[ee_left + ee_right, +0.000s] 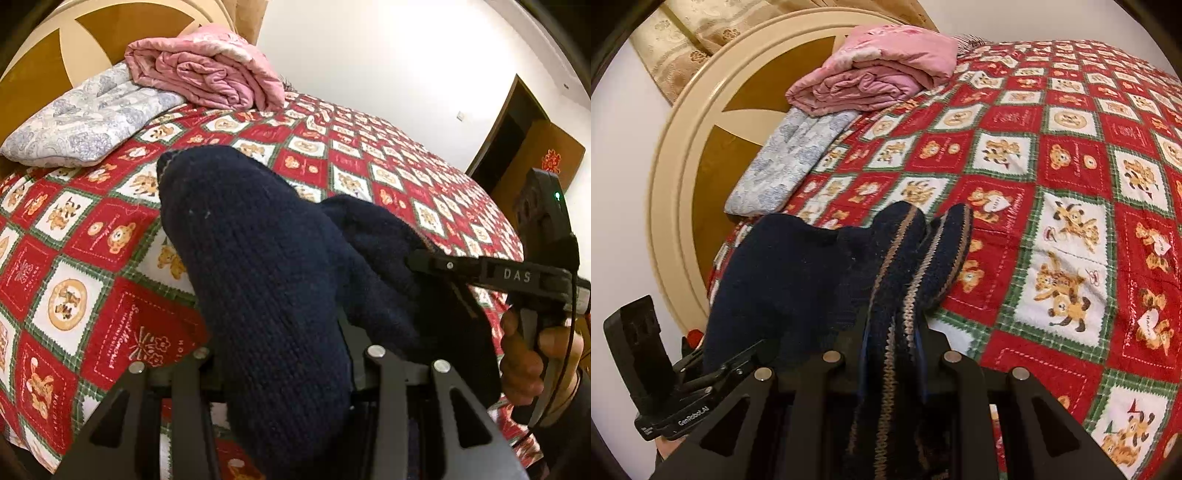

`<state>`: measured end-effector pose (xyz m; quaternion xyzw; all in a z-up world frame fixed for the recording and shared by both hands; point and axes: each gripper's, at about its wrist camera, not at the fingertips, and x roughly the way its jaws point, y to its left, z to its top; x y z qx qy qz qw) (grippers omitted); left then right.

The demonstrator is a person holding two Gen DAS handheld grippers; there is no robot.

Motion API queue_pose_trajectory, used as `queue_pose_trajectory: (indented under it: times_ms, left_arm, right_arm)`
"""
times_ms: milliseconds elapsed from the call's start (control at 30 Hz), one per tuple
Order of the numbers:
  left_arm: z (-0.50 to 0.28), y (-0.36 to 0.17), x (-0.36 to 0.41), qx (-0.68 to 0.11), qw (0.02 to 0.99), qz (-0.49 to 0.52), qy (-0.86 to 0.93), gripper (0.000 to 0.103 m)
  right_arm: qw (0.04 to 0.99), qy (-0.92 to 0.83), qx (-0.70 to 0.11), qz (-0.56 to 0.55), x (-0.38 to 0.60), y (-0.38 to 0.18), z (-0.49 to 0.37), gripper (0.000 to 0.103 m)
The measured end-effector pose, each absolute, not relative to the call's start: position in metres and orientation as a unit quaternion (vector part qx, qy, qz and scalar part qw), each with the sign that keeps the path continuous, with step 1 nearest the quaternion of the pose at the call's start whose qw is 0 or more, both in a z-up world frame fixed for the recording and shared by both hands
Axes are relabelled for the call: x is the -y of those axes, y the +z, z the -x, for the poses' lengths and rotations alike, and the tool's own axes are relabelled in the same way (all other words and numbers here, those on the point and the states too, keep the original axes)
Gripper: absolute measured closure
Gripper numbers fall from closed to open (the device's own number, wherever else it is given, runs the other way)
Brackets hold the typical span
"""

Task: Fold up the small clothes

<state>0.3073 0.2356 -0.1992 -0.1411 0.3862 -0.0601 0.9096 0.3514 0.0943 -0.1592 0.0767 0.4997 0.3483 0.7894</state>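
A dark navy knitted garment (266, 266) hangs over the bed, held between both grippers. In the right wrist view its tan-striped edge (905, 280) runs up out of the jaws. My left gripper (288, 369) is shut on the navy knit; the cloth hides its fingertips. My right gripper (892, 354) is shut on the striped edge of the same garment, fingertips also hidden. The right gripper also shows in the left wrist view (443, 266), biting the knit from the right. The left gripper also shows in the right wrist view (713, 373), low on the left.
The bed carries a red, white and green bear-patterned quilt (1071, 184). A folded pink blanket (207, 70) and a pale blue-grey pillow (85, 118) lie by the round cream and brown headboard (701, 147). A doorway (517, 129) stands far right.
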Motion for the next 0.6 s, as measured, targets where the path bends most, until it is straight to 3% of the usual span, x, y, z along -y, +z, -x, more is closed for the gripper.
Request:
queue_pose_trajectory:
  times_ms: [200, 300, 333, 433, 600]
  left_arm:
    - [-0.306, -0.214, -0.242, -0.391, 0.908, 0.142, -0.053, 0.051]
    - [-0.304, -0.219, -0.242, -0.388, 0.913, 0.124, -0.034, 0.029]
    - [-0.303, -0.220, -0.241, -0.385, 0.915, 0.117, -0.023, 0.023]
    - [-0.288, -0.216, -0.244, -0.384, 0.915, 0.127, -0.012, 0.022]
    - [-0.249, -0.195, -0.237, -0.360, 0.926, 0.110, 0.016, 0.023]
  right_arm:
    - [0.789, 0.331, -0.514, -0.067, -0.092, -0.176, -0.359, 0.082]
    - [0.783, 0.322, -0.529, -0.061, -0.091, -0.189, -0.362, 0.079]
    - [0.785, 0.314, -0.531, -0.058, -0.090, -0.192, -0.364, 0.072]
    - [0.794, 0.301, -0.524, -0.066, -0.081, -0.190, -0.361, 0.051]
    - [0.833, 0.271, -0.480, -0.053, -0.051, -0.157, -0.326, 0.044]
